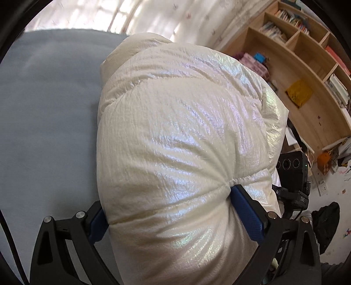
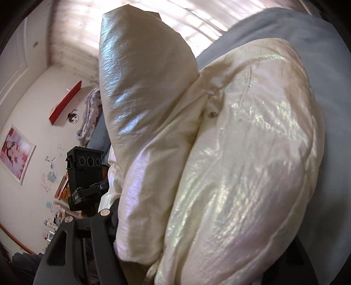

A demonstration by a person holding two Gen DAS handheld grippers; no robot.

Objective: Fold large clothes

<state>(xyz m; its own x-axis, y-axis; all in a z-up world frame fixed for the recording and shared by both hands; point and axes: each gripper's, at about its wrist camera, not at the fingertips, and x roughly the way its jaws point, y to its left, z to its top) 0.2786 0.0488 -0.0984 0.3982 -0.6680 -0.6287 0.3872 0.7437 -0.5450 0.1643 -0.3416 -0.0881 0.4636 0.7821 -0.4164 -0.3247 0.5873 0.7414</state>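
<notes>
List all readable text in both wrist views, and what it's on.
"DAS", sideways, likely: black clamp under the black camera box.
Too small: book spines on the light wooden bookshelf.
Blurred: marks on the yellow crumpled bag there; pink framed wall picture.
None: puffy cream-white pearlescent jacket.

Daylight glowing through pale curtains (image 1: 153, 19), wooden bookshelf (image 1: 307, 65) standing along the wall, pink picture (image 2: 16, 151) hanging on white wall (image 2: 39, 98)
</notes>
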